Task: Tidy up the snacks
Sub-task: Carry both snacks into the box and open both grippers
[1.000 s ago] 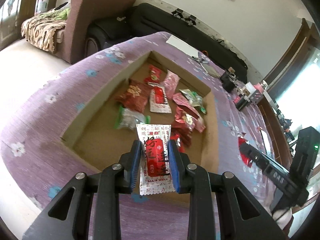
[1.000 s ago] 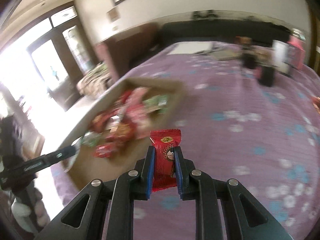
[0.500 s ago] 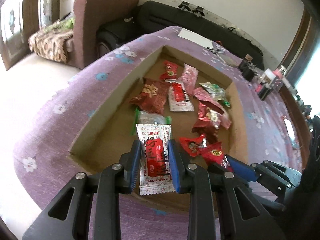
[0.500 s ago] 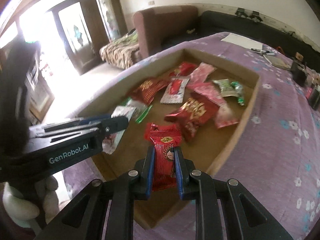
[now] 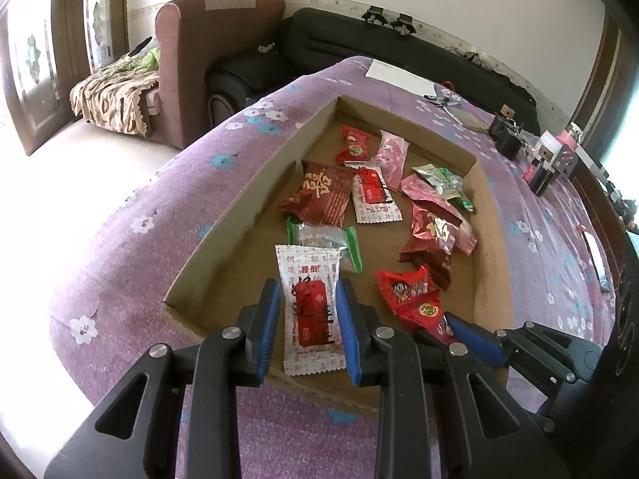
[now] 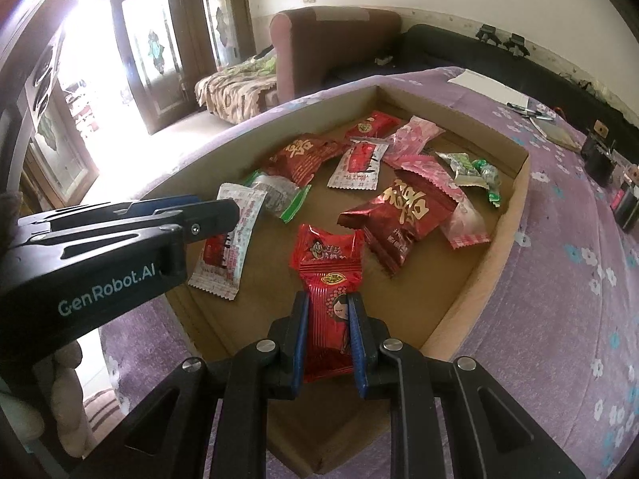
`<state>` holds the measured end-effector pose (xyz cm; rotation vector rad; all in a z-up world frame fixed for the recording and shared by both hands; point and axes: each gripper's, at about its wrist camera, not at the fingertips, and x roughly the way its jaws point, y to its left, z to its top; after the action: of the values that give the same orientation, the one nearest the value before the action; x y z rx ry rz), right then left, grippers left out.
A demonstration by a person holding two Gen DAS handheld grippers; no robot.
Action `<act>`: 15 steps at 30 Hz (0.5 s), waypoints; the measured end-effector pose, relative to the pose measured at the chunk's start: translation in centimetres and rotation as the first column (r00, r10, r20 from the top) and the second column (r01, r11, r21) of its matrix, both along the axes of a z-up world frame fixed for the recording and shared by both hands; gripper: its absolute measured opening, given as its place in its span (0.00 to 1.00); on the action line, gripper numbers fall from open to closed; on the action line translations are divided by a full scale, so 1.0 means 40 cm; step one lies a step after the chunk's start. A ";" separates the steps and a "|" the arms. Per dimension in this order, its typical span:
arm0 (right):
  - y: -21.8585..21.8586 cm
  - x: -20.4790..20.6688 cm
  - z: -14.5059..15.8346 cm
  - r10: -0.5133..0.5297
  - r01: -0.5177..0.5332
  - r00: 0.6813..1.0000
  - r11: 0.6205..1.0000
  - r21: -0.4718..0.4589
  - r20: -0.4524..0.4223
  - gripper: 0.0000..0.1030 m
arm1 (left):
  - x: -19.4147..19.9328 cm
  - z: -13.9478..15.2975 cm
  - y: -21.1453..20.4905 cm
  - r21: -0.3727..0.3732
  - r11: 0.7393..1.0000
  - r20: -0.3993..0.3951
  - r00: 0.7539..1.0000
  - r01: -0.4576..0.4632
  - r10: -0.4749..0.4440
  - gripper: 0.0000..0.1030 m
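A shallow cardboard box (image 5: pixel 255 195) (image 6: pixel 515 215) on the purple flowered cloth holds several snack packets. My left gripper (image 5: pixel 309 299) is shut on a white packet with a red label (image 5: pixel 311 303) and holds it over the box's near edge; the same packet shows in the right wrist view (image 6: pixel 229 239). My right gripper (image 6: pixel 329 311) is shut on a red packet with a cartoon girl (image 6: pixel 329 279), just over the box's near end; it shows in the left wrist view (image 5: pixel 415 299). The two grippers are side by side, close together.
In the box lie dark red packets (image 5: pixel 319 195) (image 6: pixel 399 211), pink packets (image 6: pixel 415 135), green wrappers (image 5: pixel 443 179) and a clear green-edged one (image 5: pixel 323 239). Papers, pens and small dark items (image 5: pixel 507 135) sit at the table's far end. A sofa (image 5: pixel 215 40) stands beyond.
Both grippers have moved forward over the near end of the box, each keeping its packet. The right gripper swung in from the open cloth to the box, beside the left one.
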<state>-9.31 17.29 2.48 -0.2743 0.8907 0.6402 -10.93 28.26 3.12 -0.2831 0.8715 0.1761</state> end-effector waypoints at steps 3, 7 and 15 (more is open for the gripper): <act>-0.004 -0.004 0.004 0.000 0.000 1.000 1.000 0.010 0.008 0.20 | -0.001 0.002 -0.001 -0.003 1.000 -0.001 1.000 -0.002 0.002 0.36; -0.018 -0.011 0.016 -0.003 0.003 1.000 0.999 0.040 0.005 0.25 | -0.011 0.012 -0.003 0.006 1.000 0.010 1.000 -0.022 0.022 0.52; -0.077 -0.036 0.064 -0.033 0.028 0.999 0.993 0.115 0.039 0.33 | -0.029 0.022 0.001 -0.021 0.999 0.016 0.999 -0.041 0.041 0.52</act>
<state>-10.77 14.22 5.03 -0.1699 0.8141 0.6530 -12.08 28.29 4.00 -0.3220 0.8518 0.2026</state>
